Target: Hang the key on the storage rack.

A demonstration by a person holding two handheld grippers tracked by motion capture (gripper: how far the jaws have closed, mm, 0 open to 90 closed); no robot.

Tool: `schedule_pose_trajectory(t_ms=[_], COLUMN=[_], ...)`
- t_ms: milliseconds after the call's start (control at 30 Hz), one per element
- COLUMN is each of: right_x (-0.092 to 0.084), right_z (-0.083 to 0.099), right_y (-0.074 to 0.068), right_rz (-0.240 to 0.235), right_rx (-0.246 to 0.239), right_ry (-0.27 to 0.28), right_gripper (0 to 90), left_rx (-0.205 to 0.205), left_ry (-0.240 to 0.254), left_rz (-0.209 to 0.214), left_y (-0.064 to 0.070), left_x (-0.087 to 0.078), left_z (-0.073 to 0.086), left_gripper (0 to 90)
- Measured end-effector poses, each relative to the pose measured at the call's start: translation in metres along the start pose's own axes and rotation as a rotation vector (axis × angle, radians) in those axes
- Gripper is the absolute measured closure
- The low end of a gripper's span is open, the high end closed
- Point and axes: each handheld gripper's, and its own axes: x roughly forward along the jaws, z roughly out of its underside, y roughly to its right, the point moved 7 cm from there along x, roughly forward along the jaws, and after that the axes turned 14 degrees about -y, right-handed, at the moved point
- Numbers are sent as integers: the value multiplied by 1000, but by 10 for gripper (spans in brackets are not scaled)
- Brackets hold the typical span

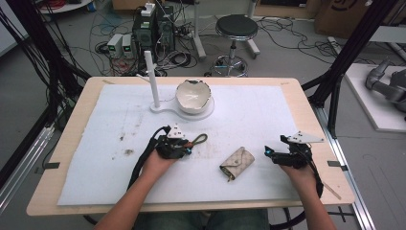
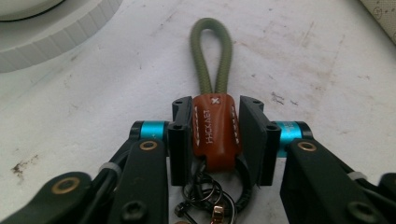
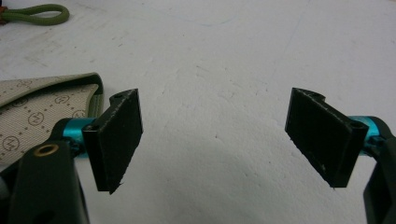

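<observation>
Keychain (image 2: 215, 133), brown leather tab with green cord loop, lies on the white mat (image 1: 268, 115), clamped between my left gripper's (image 2: 215, 135) pads. Right gripper (image 3: 215, 135) hangs open beside the patterned pouch (image 1: 237, 163). Bowl (image 1: 193, 96) sits beyond, nothing between.

The keychain's leather tab (image 2: 215, 130) is rust-brown with white stitching and pale stamped letters, and its cord loop (image 2: 211, 51) is olive green. The pouch (image 1: 237, 163) is beige, printed all over with small brown rings and dots, edged in green. Both grippers, left (image 1: 187, 149) and right (image 1: 268, 152), are black with bright turquoise sleeves and brass rivets. The table mat (image 1: 258, 115) is white with brownish stains.
</observation>
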Motion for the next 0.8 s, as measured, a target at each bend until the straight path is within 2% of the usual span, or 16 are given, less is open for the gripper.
schedule_pose_trajectory(t_ms=[133,267,333,567,800], right_x=[0,0,0,2,6], right_z=[0,0,-1,-3,-9], right_y=[-1,-1,-1,-2,-6], right_rz=[-3,-3,-3,-7,-15], right_rx=[0,-1,-3,-2,-9], right_ry=[-3,-2,2,4,8], right_gripper=[193,193,193,193,193], left_rx=[6,-16,-29,-34,-66], left_ry=[-5,-6,13,68,156], left_rz=[-9,-12,-2,-21,-39], left_y=[1,-2,-4,-9,-16], left_x=[-1,-5,-10,-33,-67], left_z=[0,0,0,-2,-5], left_gripper=[685,705,708,709,709])
